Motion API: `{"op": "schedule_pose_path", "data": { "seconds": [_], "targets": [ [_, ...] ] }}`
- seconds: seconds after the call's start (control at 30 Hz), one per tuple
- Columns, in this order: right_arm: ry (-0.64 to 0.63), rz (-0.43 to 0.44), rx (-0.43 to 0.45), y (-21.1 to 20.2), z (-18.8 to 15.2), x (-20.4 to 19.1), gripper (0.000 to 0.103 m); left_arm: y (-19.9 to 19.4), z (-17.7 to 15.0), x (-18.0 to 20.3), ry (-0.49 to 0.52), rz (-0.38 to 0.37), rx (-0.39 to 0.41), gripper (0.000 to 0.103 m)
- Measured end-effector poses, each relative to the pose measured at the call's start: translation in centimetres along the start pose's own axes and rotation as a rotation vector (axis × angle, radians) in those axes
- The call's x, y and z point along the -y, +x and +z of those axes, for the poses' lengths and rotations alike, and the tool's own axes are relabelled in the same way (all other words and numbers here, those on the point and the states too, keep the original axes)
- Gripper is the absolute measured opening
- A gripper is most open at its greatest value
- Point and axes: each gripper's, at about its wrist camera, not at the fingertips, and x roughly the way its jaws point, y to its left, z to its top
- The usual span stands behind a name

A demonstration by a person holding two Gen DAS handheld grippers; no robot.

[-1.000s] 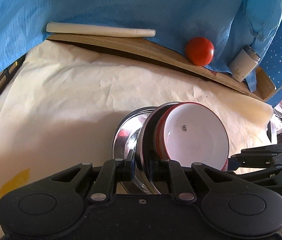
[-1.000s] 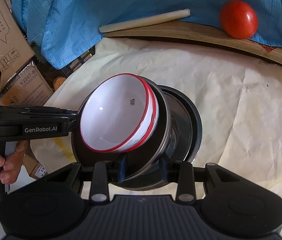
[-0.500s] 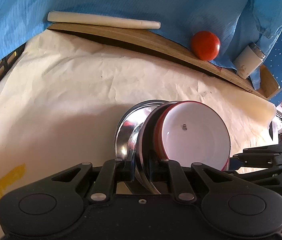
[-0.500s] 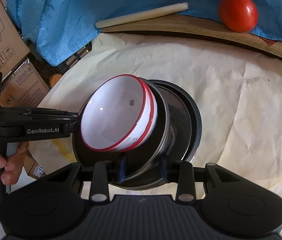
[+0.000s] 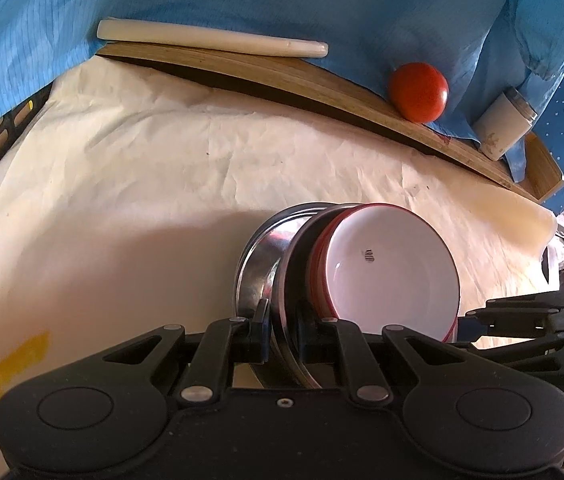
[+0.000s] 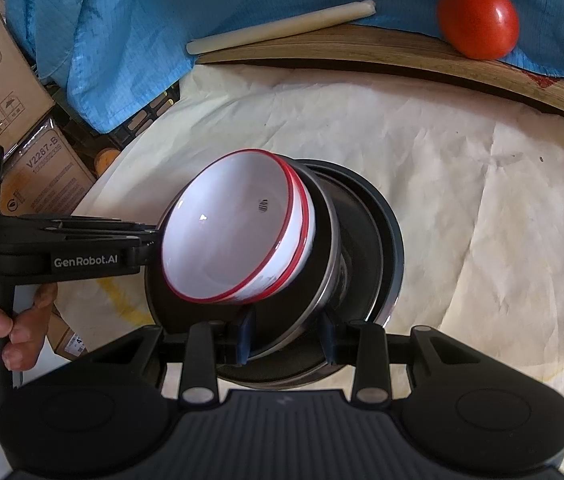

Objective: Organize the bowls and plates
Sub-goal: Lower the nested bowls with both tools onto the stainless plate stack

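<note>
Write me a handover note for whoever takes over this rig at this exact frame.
Left tongs: shut on the rim of the black plate.
Right tongs: clamped across that plate and the metal plate behind it.
Stack is tilted on edge above the cream paper-covered table; two red-rimmed white bowls nest on top.
Done: dishes stacked.
Left: set the stack down flat, release.
</note>
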Motion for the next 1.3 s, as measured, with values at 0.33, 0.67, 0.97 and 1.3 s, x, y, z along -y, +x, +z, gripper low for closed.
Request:
{"op": "schedule_pose_path", "data": {
  "seconds": [0.33,0.67,0.97,1.3],
  "targets": [
    [0.014,-0.013,0.012,-0.2,0.2,0.5,0.038,1.1,0.2,0.2,0.009,0.000,-0.014,0.012],
    [0.024,-0.019,0.020,-0.1,0.4,0.9,0.038,1.8,0.5,0.4,0.008,-0.001,-0.018,0.012],
    [0.033,-0.019,0.029,-0.2,0.6,1.4,0.038,2.3,1.2,0.4,0.003,-0.006,-0.018,0.012],
    [0.036,-0.022,0.032,-0.2,0.6,1.4,0.038,2.5,1.3,0.4,0.001,-0.009,-0.017,0.013]
  ]
}}
